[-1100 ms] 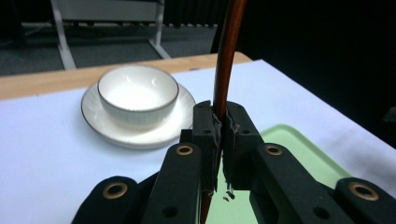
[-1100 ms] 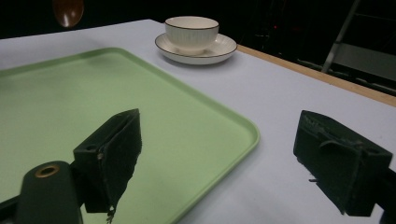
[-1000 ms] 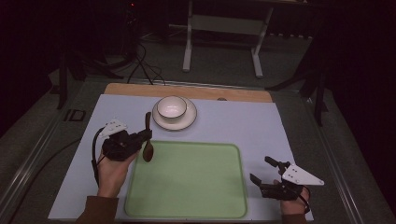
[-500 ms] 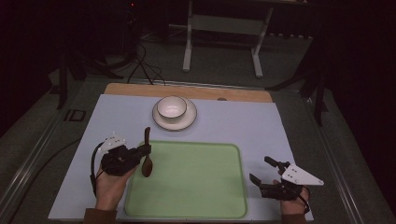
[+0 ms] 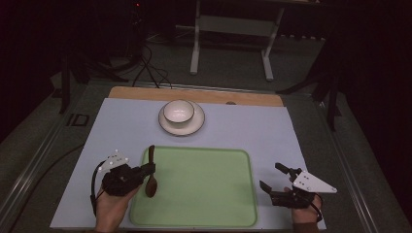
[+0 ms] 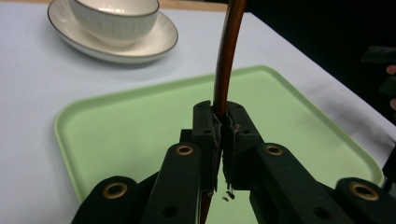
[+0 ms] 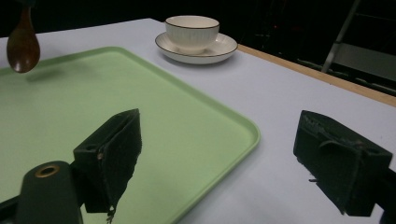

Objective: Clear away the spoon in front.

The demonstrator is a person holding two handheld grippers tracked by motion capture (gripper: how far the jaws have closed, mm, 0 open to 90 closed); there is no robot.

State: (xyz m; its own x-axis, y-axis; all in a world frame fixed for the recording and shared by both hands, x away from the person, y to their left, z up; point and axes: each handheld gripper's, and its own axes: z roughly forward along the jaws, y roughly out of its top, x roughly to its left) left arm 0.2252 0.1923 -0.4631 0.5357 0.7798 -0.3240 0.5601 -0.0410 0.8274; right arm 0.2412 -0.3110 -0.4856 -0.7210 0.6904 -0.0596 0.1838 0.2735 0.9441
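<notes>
My left tongs (image 5: 149,169) pinch the brown spoon (image 5: 151,177) by its handle over the green tray's (image 5: 204,194) left edge, while my right tongs (image 5: 272,176) sit spread wide, holding nothing.

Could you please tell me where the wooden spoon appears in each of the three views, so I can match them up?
High view: the wooden spoon lies lower left, over the tray's left edge, clamped in the left gripper.
Left gripper view: its handle rises from the shut jaws at centre to the top edge.
Right gripper view: its bowl hangs at upper left above the tray.
Shared landmark: the green tray.
</notes>
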